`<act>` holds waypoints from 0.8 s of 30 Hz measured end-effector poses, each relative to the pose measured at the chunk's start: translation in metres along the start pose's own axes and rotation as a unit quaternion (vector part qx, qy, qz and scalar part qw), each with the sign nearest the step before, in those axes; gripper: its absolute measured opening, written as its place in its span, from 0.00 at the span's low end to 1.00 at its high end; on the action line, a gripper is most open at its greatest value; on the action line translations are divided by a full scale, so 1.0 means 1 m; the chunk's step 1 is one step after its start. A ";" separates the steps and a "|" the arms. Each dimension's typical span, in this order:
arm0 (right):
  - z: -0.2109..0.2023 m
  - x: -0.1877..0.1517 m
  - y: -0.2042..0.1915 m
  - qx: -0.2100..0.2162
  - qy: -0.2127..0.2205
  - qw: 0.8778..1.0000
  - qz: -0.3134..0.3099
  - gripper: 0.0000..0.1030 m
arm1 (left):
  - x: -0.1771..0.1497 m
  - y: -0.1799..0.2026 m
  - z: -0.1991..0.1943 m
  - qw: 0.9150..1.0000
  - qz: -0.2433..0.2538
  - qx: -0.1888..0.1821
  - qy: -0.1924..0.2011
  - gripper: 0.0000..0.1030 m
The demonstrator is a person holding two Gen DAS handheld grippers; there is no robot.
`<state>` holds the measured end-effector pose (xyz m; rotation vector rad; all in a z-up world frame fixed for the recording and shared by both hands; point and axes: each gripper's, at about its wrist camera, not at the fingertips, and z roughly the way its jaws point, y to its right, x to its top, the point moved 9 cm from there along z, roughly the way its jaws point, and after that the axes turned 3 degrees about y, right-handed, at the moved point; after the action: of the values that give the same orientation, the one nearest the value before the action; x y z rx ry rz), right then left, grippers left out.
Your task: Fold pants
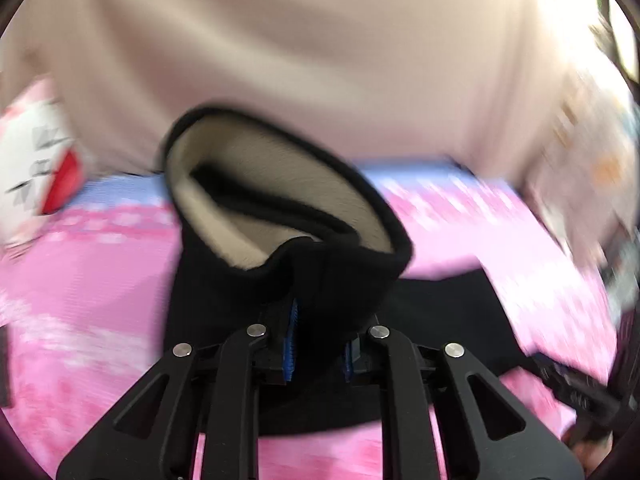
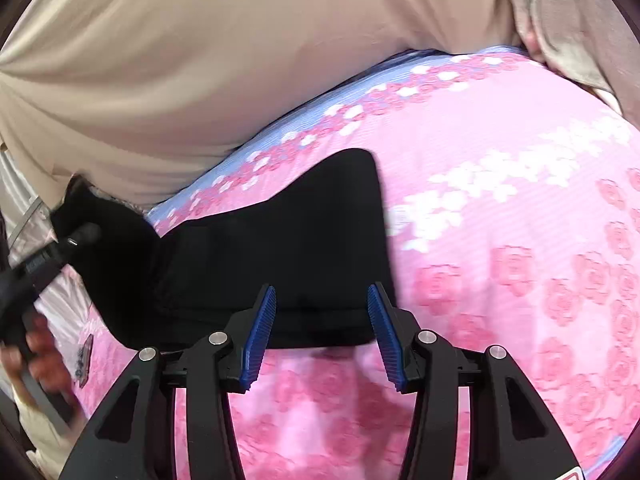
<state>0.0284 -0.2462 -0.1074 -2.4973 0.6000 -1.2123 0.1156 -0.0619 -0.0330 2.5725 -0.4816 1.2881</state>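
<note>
The black pants [image 2: 280, 240] lie on a pink flowered bedspread [image 2: 500, 240]. In the left wrist view my left gripper [image 1: 320, 344] is shut on a bunched part of the pants [image 1: 320, 272] and holds it up, so its cream fleece lining [image 1: 240, 200] shows. In the right wrist view my right gripper [image 2: 322, 332] is open and empty, its blue pads [image 2: 260, 332] just above the near edge of the flat black cloth. The left gripper [image 2: 44, 256] shows at the left edge there, with cloth hanging from it.
A person's beige top [image 2: 200, 60] fills the far side of both views. A white and red patterned item [image 1: 40, 168] lies at the left. The person's hand [image 2: 36, 360] holds the left tool's handle. Blurred items [image 1: 592, 168] sit at the right.
</note>
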 end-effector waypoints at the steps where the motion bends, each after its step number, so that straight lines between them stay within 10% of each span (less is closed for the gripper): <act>1: -0.001 -0.001 0.005 -0.001 -0.002 1.000 0.003 0.49 | -0.020 0.025 0.020 0.999 0.017 -0.012 -0.035 0.20; 3: -0.004 -0.005 0.018 -0.007 -0.008 1.000 0.011 0.49 | -0.061 0.050 0.058 0.994 0.040 -0.006 -0.101 0.25; 5: -0.007 -0.007 0.026 -0.009 -0.015 1.000 0.014 0.49 | -0.069 0.058 0.061 0.994 0.068 0.038 -0.077 0.28; 7: -0.013 -0.004 0.029 -0.007 -0.017 1.000 0.008 0.50 | -0.064 0.067 0.041 0.992 0.100 0.061 -0.045 0.54; 8: -0.015 -0.003 0.028 -0.003 -0.018 1.000 0.002 0.51 | -0.063 0.067 0.033 0.994 0.094 0.043 -0.042 0.96; 11: -0.013 0.010 0.009 0.040 -0.017 0.999 -0.011 0.56 | -0.051 0.063 -0.004 0.998 0.055 -0.001 -0.002 0.95; 24: 0.080 -0.017 -0.095 0.198 -0.160 0.966 0.035 0.78 | -0.066 -0.082 -0.057 0.990 -0.027 0.138 -0.007 0.95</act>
<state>0.1050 -0.1487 -0.1254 -2.2383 0.3192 -0.7841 0.0687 0.0451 -0.0569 2.7970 -0.2488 1.4070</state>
